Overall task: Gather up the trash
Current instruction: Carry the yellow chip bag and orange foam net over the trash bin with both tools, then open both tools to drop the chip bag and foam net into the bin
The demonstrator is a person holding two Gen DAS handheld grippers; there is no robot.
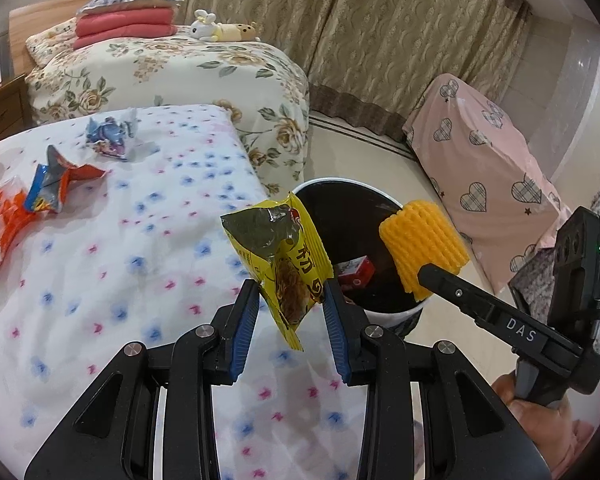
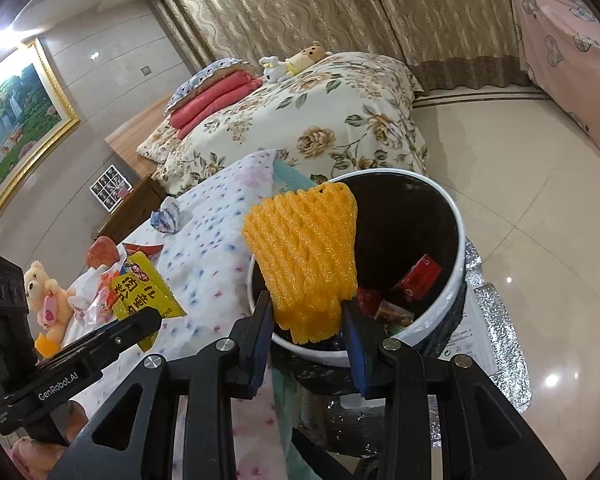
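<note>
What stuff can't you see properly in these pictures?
- Bottom of the trash bin: right wrist view, the yellow foam net in the right claw covers much of it; the inside is dark.
- Yellow snack wrapper in the left claw: left wrist view, crumpled, so its print is unreadable.
- Orange bag: left wrist view, cut off by the edge.

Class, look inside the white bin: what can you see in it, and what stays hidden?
Inside the white bin lie a red carton and other wrappers. The yellow foam net held by the right gripper covers the bin's left side.
</note>
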